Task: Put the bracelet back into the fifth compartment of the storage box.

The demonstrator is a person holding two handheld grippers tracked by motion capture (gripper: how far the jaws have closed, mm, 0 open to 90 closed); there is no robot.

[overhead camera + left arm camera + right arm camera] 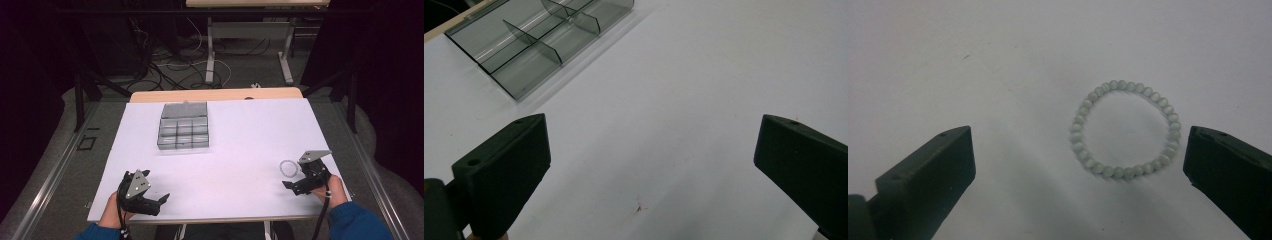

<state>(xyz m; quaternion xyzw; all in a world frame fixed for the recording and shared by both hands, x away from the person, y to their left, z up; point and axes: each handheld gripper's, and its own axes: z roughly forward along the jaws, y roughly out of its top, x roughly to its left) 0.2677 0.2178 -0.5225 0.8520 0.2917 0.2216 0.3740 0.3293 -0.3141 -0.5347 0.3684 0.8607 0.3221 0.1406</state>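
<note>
Zero progress on the actual transfer so far, judging by how things lie: bracelet not yet gripped, organizer box empty as far as visible.

Left gripper: sits at about 7 o'clock on the desk, near the front edge, held in the person's left hand. Jaws wide, nothing between them. Its own view looks along the bare white surface, with the box off at roughly 11 o'clock; the dividers and compartments seen there hold nothing. Idle, well apart from both box and bracelet.

Organizer box: grey translucent, gridded compartments, lid-like flat section at the far end, at about 11 o'clock from desk centre. Flat on the desk, untouched. No contents visible from the high view, though the compartments are small there and hard to read.

Bead bracelet: pale, closed ring, lying flat at about 4 o'clock on the desk, well apart from the box.

Right gripper: at about 4 o'clock, just beside the bracelet, held in the right hand. Jaws wide. In the right gripper view the bracelet lies between the jaws but off-centre, close to the right-hand jaw; contact can't be confirmed.

Status: approach stage only. Left to do, by judgement: centre the jaws over one side of the ring, close, lift, carry across to the box, drop into a compartment. Beads look slippery and low-profile, so the pinch is the risky bit.
</note>
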